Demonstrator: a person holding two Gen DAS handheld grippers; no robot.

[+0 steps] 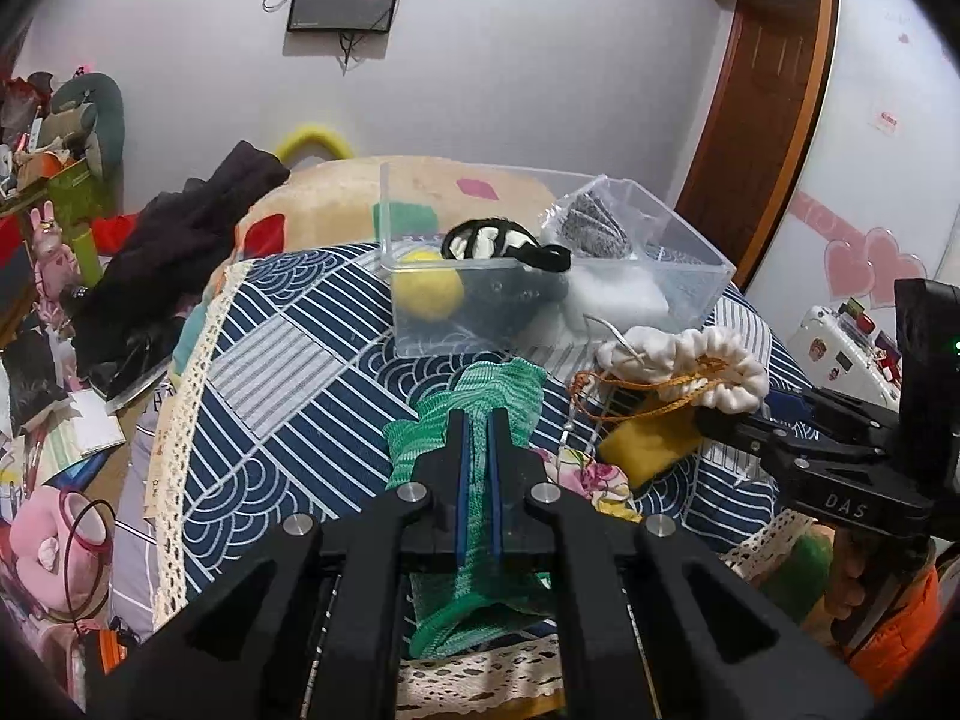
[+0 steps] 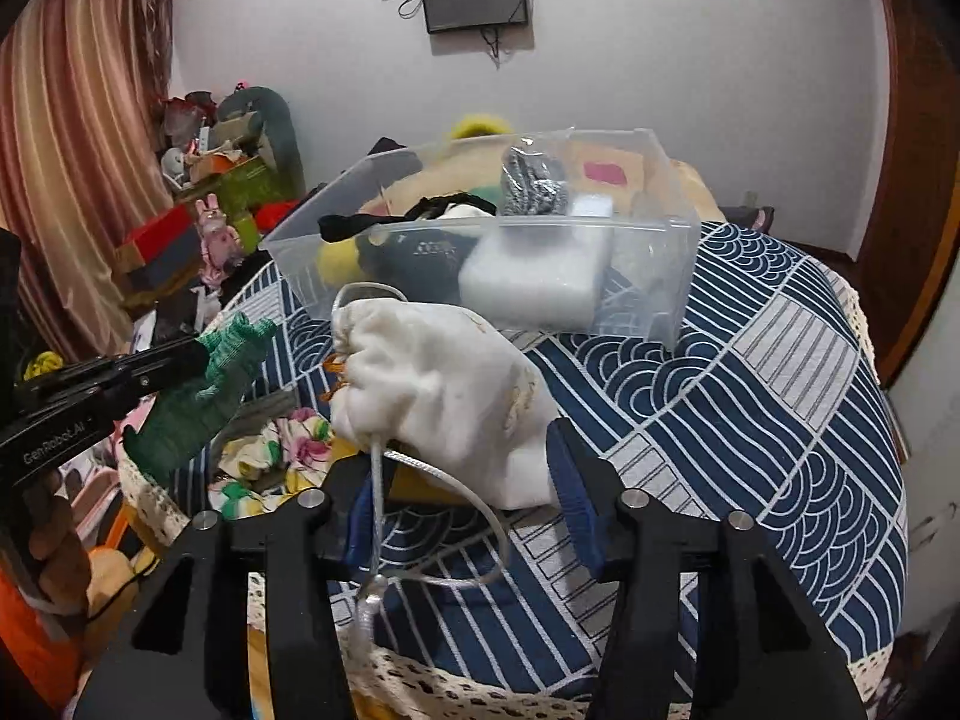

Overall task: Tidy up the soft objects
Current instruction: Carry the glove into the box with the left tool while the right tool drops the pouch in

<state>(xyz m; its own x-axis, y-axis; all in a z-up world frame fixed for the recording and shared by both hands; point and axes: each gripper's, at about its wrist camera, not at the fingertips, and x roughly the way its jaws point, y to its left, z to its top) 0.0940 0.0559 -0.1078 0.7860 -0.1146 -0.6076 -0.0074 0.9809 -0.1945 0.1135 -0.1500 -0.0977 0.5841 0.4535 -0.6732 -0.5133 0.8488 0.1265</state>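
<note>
the green cloth runs under the left gripper; its lower end is hidden there.

A dark screen is hanging on the pale wall; pinkish curtains are draping at left, and a brown wooden door is standing beside a patterned bed.
</note>
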